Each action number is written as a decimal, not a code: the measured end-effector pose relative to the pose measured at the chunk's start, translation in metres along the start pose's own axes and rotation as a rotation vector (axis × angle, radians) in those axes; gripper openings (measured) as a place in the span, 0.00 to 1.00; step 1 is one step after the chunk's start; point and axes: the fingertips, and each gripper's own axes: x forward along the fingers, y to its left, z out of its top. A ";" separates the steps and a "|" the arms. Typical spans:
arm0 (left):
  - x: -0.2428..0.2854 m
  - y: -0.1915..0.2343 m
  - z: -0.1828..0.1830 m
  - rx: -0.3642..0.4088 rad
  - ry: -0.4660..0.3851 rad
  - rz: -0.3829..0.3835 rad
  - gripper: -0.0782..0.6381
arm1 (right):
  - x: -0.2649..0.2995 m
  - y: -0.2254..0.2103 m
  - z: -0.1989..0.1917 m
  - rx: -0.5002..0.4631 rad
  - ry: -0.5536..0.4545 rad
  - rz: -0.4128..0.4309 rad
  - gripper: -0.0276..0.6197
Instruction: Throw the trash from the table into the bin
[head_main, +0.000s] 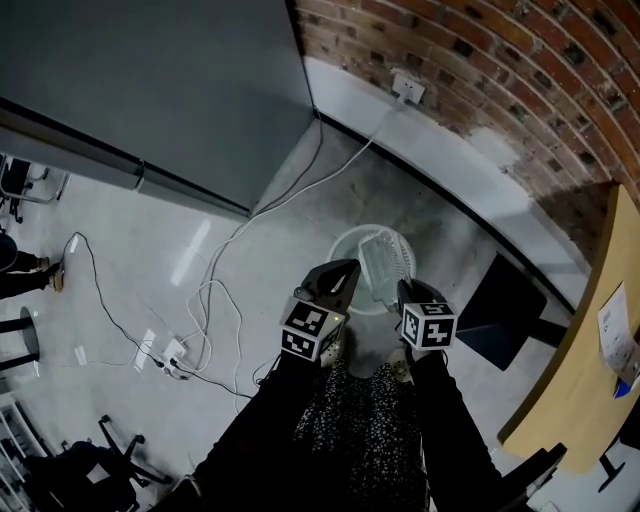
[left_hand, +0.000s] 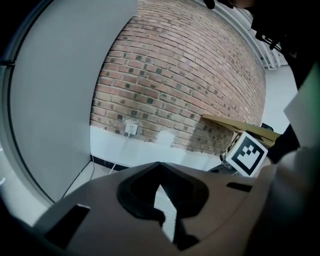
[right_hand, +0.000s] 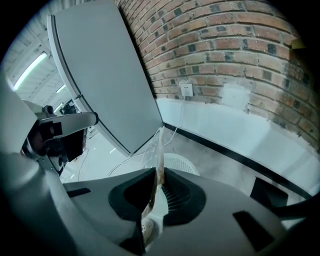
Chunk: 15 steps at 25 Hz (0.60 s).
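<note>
A white mesh bin (head_main: 345, 245) stands on the floor right below me. My right gripper (head_main: 404, 291) is shut on a clear, crumpled plastic wrapper (head_main: 383, 262) that hangs over the bin's mouth. In the right gripper view the wrapper (right_hand: 156, 150) sticks up from between the closed jaws of the right gripper (right_hand: 156, 176), with the bin (right_hand: 181, 163) just beyond. My left gripper (head_main: 346, 272) hovers at the bin's left rim. In its own view the left gripper (left_hand: 160, 170) has its jaws together with nothing held, and bin mesh (left_hand: 167, 210) shows through the slit.
A wooden table (head_main: 590, 340) runs along the right, with a black stool (head_main: 505, 308) beside the bin. A brick wall with a socket (head_main: 408, 88) lies ahead and a grey partition (head_main: 150, 90) to the left. Cables and a power strip (head_main: 172, 358) cross the floor at left.
</note>
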 end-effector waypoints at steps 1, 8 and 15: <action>0.001 0.001 -0.005 -0.016 0.001 0.003 0.12 | 0.005 0.000 -0.004 0.003 0.006 0.002 0.10; 0.000 0.004 -0.029 -0.038 0.015 -0.010 0.12 | 0.031 -0.003 -0.039 0.023 0.062 -0.020 0.10; 0.003 0.011 -0.036 -0.027 0.027 -0.002 0.12 | 0.041 0.000 -0.044 0.008 0.065 -0.027 0.10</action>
